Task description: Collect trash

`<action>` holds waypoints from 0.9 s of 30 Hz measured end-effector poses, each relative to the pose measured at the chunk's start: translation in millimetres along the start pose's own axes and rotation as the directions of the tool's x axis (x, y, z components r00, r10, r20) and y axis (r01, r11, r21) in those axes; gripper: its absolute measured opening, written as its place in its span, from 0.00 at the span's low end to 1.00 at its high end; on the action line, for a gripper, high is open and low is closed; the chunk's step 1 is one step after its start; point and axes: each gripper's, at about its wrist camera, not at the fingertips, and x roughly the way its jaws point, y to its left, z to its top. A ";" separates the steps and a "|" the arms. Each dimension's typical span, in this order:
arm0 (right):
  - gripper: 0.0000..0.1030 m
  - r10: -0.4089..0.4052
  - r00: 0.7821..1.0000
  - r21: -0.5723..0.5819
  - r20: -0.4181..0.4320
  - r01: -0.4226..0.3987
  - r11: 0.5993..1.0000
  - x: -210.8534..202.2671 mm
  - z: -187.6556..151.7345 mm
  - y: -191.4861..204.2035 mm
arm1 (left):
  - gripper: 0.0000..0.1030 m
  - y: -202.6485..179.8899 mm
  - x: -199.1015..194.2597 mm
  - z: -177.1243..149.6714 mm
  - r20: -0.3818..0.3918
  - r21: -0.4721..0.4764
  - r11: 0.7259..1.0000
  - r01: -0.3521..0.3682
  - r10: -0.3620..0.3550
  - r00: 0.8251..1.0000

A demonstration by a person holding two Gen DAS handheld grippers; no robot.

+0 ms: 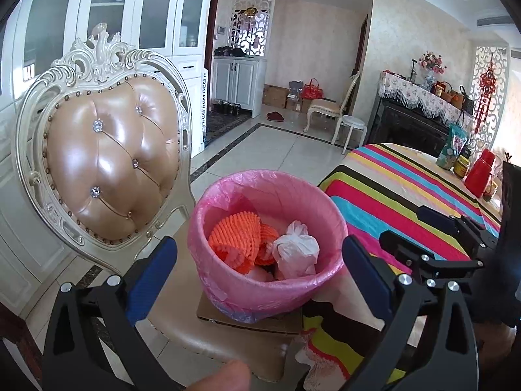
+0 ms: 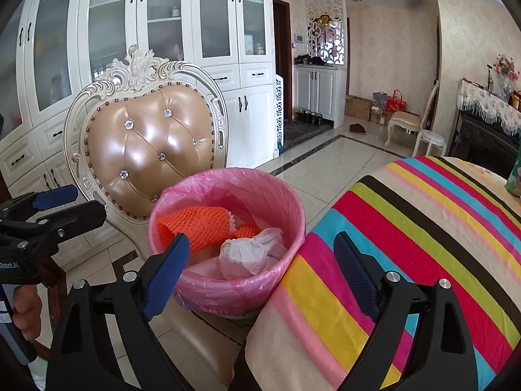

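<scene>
A tall white cabinet point(image 2: 156, 32) with glass doors fills the far left wall. Near it stands an ornate chair point(image 1: 107, 159) with a cream carved frame and a tufted tan back. The floor point(image 1: 280, 150) is pale glossy tile with a dark border strip. To the right, a table point(image 2: 423, 228) wears a bright striped cloth. Far back, a carved white screen point(image 1: 252, 16) rises above a low grey cupboard point(image 1: 239, 78); a second chair point(image 1: 329, 107) and a small white stool point(image 1: 350, 127) sit beside a dark sideboard point(image 1: 410, 123) under a floral cloth. Daylight is bright.

The left tool point(image 1: 259, 260) and right tool point(image 2: 262, 255) both gape wide, empty, angled downward side by side.
</scene>
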 end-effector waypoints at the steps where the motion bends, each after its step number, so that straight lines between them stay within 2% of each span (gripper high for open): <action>1: 0.82 0.001 1.000 -0.001 0.001 -0.001 1.000 -0.2 -0.2 0.4 | 0.95 -0.5 0.4 0.3 -0.001 0.000 1.000 -0.003 0.003 1.000; 27: 0.82 0.005 1.000 0.020 -0.004 -0.005 1.000 -0.3 -0.4 -8.4 | 0.95 -10.3 6.2 1.4 -0.022 0.026 1.000 0.017 -0.016 1.000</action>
